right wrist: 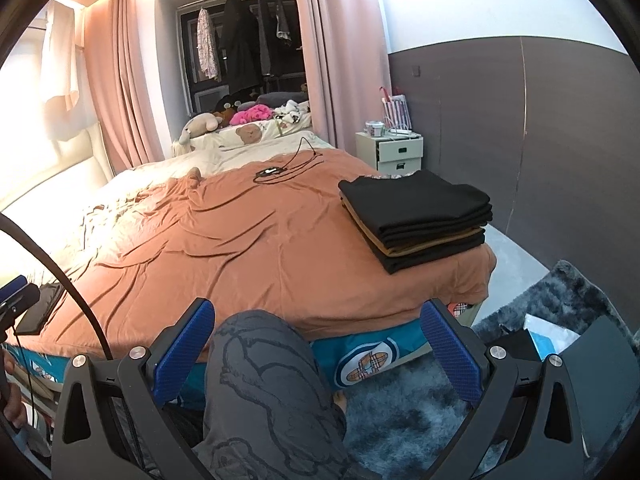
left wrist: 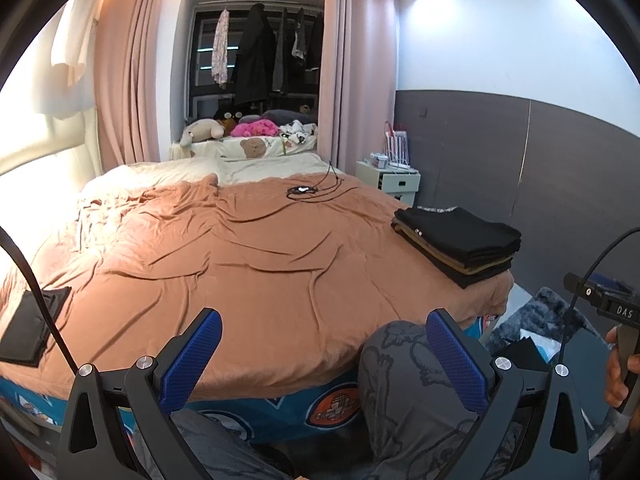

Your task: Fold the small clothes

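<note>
Left wrist view: a bedroom, an orange bedspread (left wrist: 248, 264) rumpled and bare in the middle; the left gripper (left wrist: 324, 344) hangs wide open, holding nothing, above the person's knee (left wrist: 396, 364); the stack (left wrist: 460, 240) of folded clothes, black with a tan layer, sits at the bed's right corner, so a careless sweep could tip it off.

Right wrist view: the right gripper (right wrist: 318, 340) also gapes empty; the stack (right wrist: 420, 216) looks flat and square, its edge near the drop; no unfolded garment shows, so perhaps little remains.
</note>
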`<state>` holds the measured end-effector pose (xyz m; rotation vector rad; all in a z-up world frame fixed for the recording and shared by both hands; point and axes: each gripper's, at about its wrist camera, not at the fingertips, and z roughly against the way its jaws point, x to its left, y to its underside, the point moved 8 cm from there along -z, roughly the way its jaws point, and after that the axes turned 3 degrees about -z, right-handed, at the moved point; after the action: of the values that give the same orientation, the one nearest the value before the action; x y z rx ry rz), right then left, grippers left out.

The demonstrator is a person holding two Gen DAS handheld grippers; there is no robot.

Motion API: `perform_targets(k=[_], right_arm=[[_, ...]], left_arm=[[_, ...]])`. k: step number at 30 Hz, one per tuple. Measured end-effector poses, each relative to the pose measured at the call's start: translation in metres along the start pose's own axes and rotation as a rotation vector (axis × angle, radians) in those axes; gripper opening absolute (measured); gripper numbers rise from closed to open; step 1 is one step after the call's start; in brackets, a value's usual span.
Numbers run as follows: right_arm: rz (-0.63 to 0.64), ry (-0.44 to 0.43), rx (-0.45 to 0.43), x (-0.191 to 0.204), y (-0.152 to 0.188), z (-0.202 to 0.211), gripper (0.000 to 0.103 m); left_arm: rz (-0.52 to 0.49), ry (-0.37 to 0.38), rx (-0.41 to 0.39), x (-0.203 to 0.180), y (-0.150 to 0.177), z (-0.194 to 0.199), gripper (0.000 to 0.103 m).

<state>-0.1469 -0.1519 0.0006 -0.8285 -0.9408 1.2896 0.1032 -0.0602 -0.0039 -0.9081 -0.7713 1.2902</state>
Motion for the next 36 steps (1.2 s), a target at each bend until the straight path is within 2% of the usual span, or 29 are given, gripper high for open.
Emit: perform_targets(k=[17, 36], right_arm=[[0.004, -0.009, 0.027, 0.008, 0.003, -0.004, 0.103], [-0.003, -0.011, 0.04, 0.013, 0.004, -0.004, 0.103]], left_arm=[[0.023, -0.017, -0.014, 0.012, 0.001, 0.006, 0.103], [0.002, -0.029, -0.018, 0.006, 0.0, 0.006, 0.103]])
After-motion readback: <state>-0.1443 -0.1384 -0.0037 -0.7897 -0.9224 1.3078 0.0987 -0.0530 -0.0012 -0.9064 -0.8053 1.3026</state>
